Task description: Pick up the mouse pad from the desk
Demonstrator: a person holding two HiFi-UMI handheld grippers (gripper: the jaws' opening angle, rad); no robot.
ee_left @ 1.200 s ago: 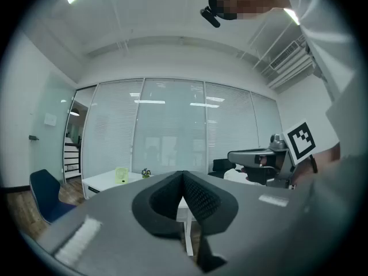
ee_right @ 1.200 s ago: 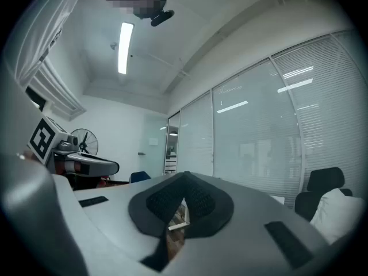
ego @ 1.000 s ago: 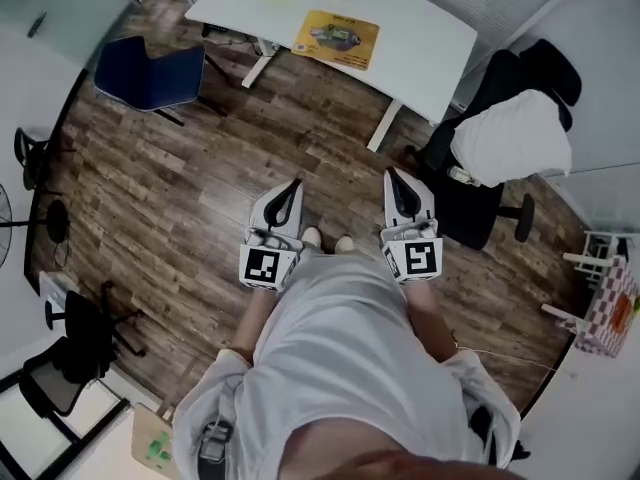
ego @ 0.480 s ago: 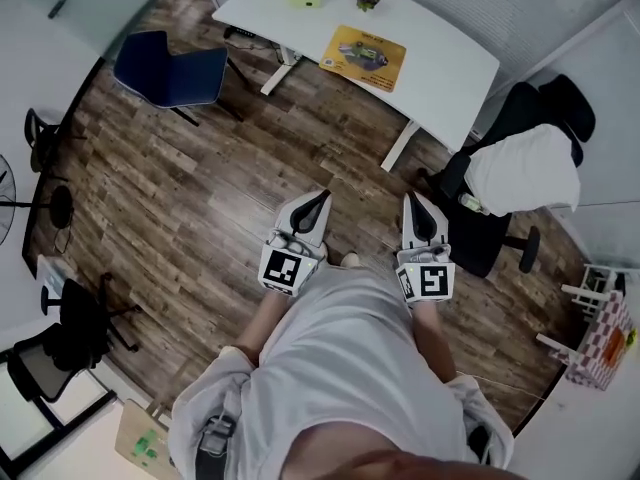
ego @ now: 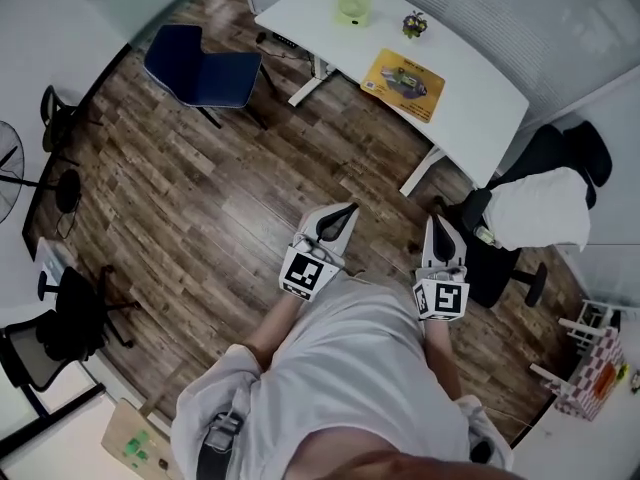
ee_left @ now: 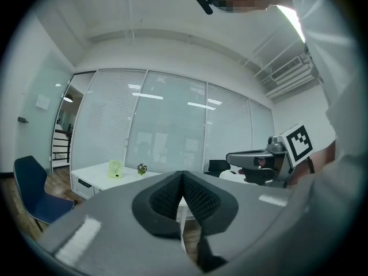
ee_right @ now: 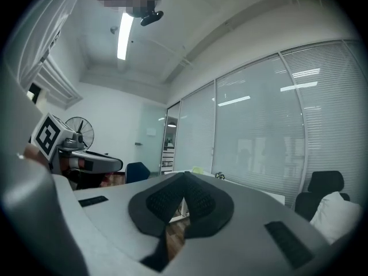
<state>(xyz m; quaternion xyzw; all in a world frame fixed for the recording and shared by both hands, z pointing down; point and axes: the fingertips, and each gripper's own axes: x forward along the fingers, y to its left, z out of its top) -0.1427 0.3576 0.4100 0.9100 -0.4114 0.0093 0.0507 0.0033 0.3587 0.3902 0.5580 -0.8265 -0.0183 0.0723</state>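
– Mouse pad [ego: 404, 85], the yellow rectangular one: where?
– I see it flat on the white desk [ego: 475, 80], well ahead. My left gripper [ego: 351, 207] and right gripper [ego: 436, 219] are both pressed together, empty.

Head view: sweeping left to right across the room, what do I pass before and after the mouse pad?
Floor fan → blue chair → yellow mouse pad on the white desk → black chair draped with a white cloth. The small desk items overlap the pad, so they are left out.
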